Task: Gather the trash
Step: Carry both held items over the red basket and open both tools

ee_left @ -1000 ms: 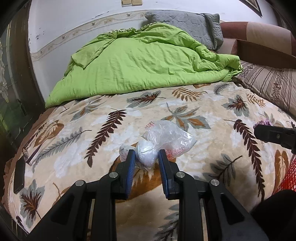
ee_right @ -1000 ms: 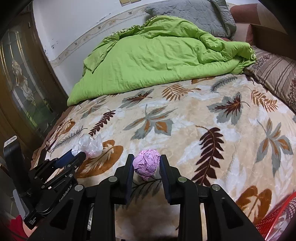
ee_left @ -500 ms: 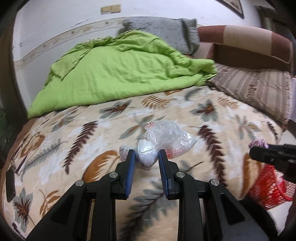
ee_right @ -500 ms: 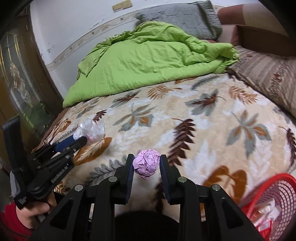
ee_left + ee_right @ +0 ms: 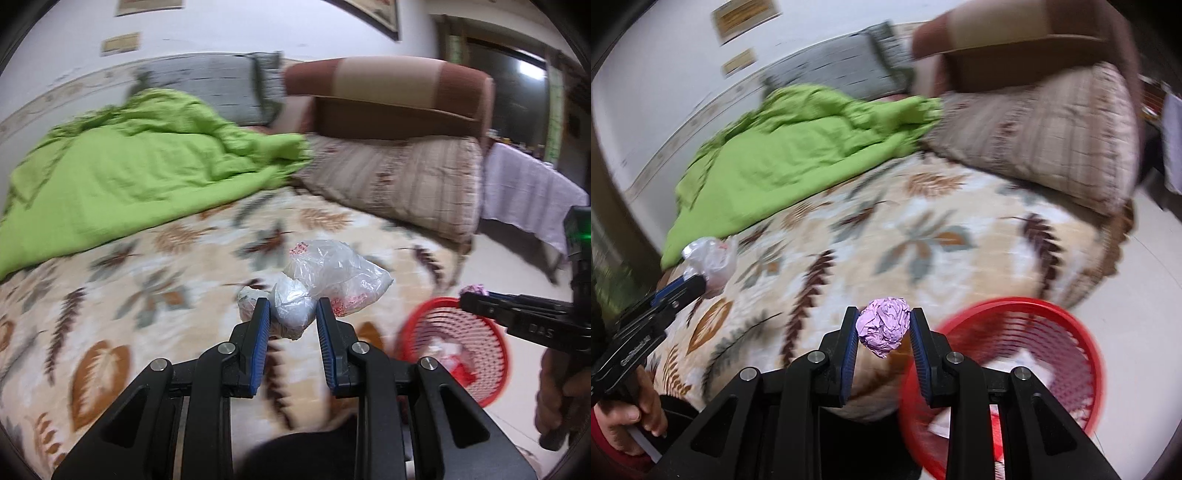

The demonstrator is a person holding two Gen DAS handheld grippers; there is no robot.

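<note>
Two grippers are loaded: the left gripper [image 5: 291, 314] is clamped on a crumpled clear plastic bag [image 5: 325, 280] above the leaf-print blanket [image 5: 147, 295], while the right gripper [image 5: 884, 326] pinches a purple paper ball [image 5: 884, 326], with the red mesh basket [image 5: 1052, 332] just right of its fingers.

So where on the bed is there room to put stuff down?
The leafy blanket is bare between the green quilt and the striped cushion, and down toward its near edge. The red basket already holds some trash, and both grippers are full.
</note>
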